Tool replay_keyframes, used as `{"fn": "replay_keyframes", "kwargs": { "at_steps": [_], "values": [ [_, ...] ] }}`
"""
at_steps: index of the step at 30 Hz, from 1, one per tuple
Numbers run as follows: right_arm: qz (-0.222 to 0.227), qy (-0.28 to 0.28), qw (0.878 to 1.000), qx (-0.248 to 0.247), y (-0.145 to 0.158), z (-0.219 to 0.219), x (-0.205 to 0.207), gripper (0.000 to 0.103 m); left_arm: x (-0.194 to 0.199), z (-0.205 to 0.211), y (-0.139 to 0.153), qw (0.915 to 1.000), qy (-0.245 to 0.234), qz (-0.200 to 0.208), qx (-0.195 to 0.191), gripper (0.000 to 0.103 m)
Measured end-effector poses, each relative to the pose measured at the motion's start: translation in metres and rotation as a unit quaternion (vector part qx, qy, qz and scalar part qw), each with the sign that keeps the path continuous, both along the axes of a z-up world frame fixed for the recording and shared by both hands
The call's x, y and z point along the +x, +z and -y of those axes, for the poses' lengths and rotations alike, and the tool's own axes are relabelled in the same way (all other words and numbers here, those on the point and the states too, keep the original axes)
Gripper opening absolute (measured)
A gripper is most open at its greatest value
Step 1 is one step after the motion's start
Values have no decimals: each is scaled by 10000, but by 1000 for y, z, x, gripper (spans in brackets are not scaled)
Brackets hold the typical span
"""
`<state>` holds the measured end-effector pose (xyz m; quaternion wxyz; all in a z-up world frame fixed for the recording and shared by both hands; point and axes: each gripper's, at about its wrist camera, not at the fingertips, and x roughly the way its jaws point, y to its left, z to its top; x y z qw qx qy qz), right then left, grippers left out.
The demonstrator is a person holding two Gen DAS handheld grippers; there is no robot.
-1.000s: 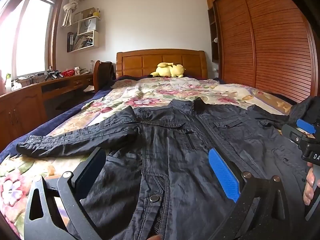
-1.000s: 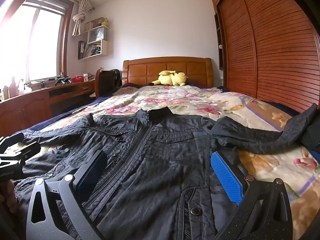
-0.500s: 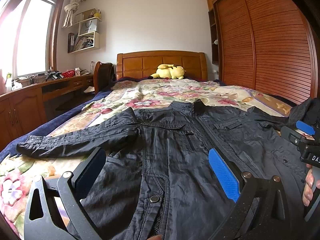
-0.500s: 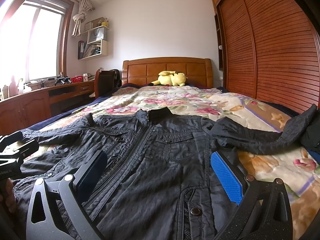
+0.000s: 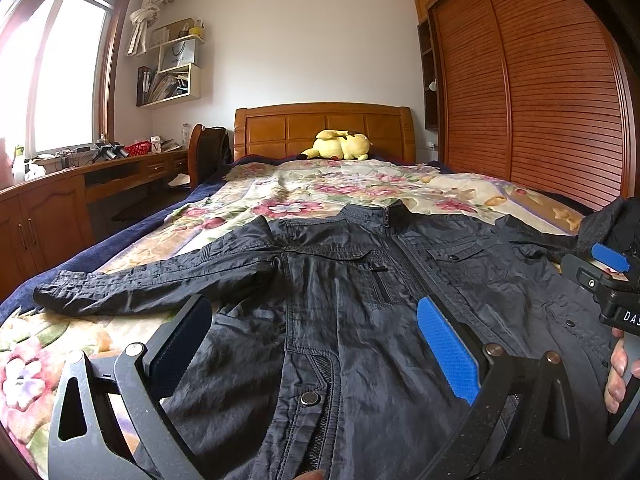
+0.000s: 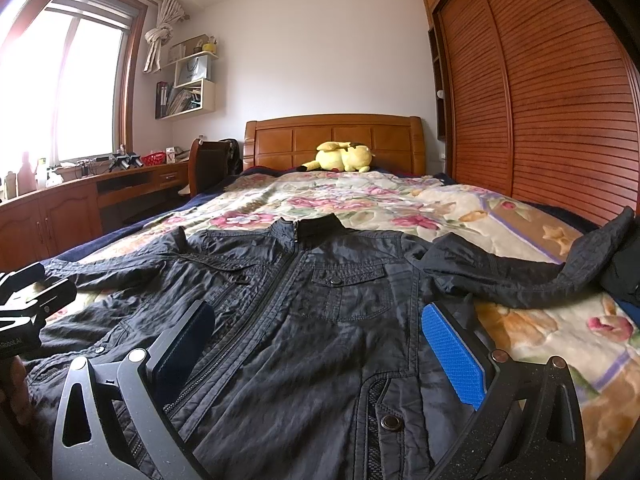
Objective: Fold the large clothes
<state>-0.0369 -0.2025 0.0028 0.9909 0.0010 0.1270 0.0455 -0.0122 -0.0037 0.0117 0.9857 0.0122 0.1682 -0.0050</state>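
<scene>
A large black jacket [image 5: 360,312] [image 6: 312,320] lies front up and zipped on the bed, collar toward the headboard. One sleeve [image 5: 152,284] stretches out to the left, the other sleeve [image 6: 512,276] runs right and rises at its cuff. My left gripper [image 5: 316,328] hovers open over the jacket's lower left panel, nothing between its fingers. Over the lower right panel my right gripper [image 6: 320,336] stands open and empty too. Each gripper shows at the edge of the other's view, held by a hand [image 5: 618,372].
The floral bedspread [image 6: 360,196] covers the bed up to a wooden headboard [image 5: 324,128] with a yellow plush toy [image 6: 344,156]. A wooden desk [image 5: 80,184] and chair stand left, a slatted wardrobe [image 6: 540,100] right. Dark clothing [image 6: 624,268] lies at the bed's right edge.
Both views have tilted or risen very slightly. The jacket lies as before and both grippers stay open.
</scene>
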Motion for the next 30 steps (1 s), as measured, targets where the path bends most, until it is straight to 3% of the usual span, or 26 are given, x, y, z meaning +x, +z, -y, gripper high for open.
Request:
{"fn": "replay_keyframes", "kwargs": {
  "at_steps": [30],
  "values": [
    [1,-1,10000,4,0,0,0,103,-2,-2,0,10000,-3,18,-25,103]
  ]
}}
